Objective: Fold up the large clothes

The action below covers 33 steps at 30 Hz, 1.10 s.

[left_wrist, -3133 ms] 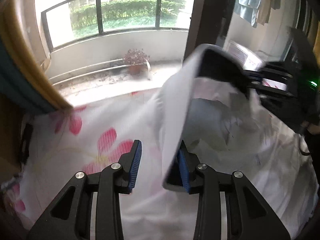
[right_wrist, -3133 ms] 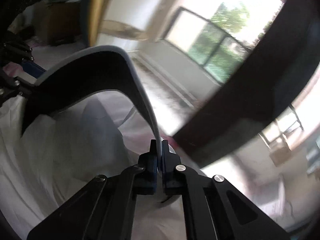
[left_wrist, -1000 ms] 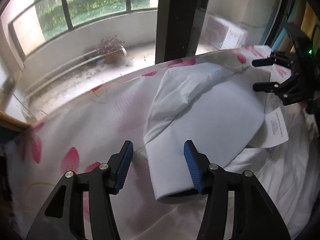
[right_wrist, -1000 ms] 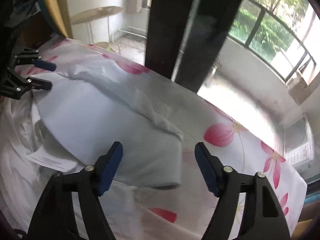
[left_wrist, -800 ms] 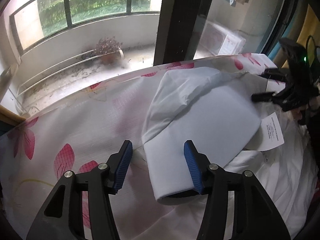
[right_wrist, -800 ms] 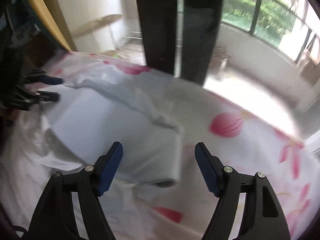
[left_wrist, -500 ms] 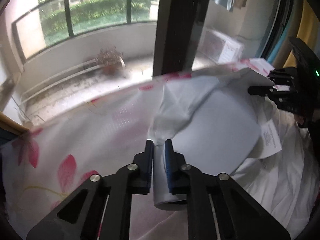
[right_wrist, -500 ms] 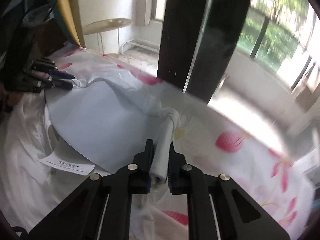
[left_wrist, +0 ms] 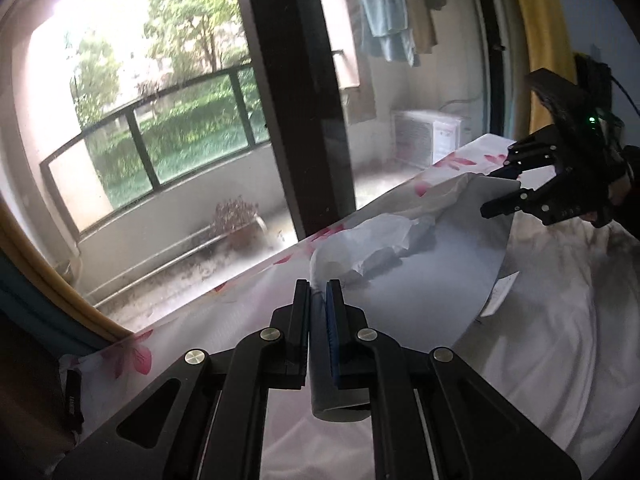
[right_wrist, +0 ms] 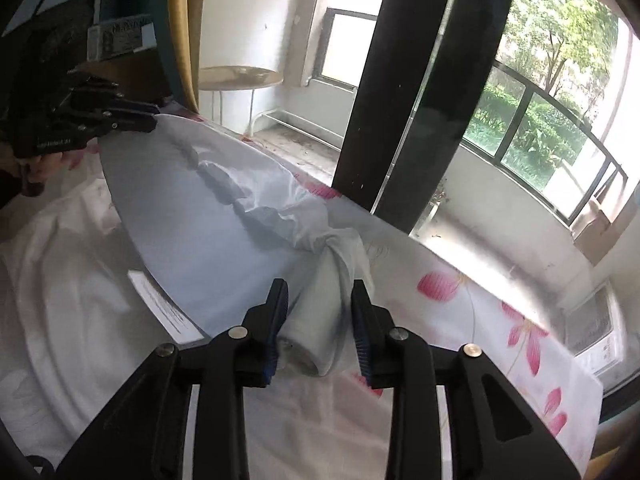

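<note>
A pale blue-white garment (left_wrist: 432, 276) lies over white cloth on a bed with a pink flower sheet (left_wrist: 132, 356). My left gripper (left_wrist: 318, 304) is shut on one folded corner of the garment. In the right wrist view the garment (right_wrist: 208, 216) stretches between both grippers. My right gripper (right_wrist: 320, 312) is open, its fingers either side of the bunched, rolled corner (right_wrist: 320, 320). The left gripper also shows in the right wrist view (right_wrist: 152, 120), shut on the far corner. The right gripper shows in the left wrist view (left_wrist: 500, 192), open at the garment's far corner.
A white care label (right_wrist: 164, 308) sticks out from under the garment. A dark window post (left_wrist: 296, 92) and a balcony railing (left_wrist: 160, 120) stand behind the bed. A yellow curtain (right_wrist: 184, 28) hangs at the left. A small round table (right_wrist: 236, 76) stands by the wall.
Both grippers had opened over the laid garment, then shut on its two corners. Now the garment is lifted and stretched, the left still shut and the right jaws have opened around their corner.
</note>
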Motion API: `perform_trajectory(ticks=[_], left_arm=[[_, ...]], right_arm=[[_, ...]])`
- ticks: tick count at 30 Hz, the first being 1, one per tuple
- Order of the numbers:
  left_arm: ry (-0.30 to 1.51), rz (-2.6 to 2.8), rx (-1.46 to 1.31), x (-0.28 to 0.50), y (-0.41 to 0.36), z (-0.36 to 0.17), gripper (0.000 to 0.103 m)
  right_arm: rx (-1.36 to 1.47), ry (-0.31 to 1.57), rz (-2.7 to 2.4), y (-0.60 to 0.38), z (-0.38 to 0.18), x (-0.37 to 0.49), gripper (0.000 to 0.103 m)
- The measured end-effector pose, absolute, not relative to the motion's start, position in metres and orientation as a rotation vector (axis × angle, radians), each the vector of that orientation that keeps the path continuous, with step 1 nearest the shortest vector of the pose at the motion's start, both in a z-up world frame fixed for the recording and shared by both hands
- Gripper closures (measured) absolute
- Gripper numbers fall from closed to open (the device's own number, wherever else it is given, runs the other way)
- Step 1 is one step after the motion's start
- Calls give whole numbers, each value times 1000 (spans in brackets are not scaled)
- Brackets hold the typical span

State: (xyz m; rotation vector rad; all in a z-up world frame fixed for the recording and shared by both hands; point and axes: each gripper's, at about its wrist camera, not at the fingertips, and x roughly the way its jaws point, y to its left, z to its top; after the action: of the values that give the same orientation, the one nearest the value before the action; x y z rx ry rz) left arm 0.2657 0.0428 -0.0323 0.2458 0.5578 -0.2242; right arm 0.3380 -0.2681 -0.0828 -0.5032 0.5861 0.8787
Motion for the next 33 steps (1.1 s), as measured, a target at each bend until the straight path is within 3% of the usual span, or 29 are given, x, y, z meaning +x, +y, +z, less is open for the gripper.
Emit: perform_trajectory(ticks=[9, 17, 33], left_arm=[[564, -282, 190, 235, 50, -38, 94], [683, -378, 109, 226, 66, -47, 94], [671, -443, 220, 141, 32, -52, 94]], right_arm=[[-502, 588, 861, -286, -98, 303, 72], [-543, 617, 875, -300, -108, 283, 72], [-584, 575, 827, -329, -116, 228, 73]])
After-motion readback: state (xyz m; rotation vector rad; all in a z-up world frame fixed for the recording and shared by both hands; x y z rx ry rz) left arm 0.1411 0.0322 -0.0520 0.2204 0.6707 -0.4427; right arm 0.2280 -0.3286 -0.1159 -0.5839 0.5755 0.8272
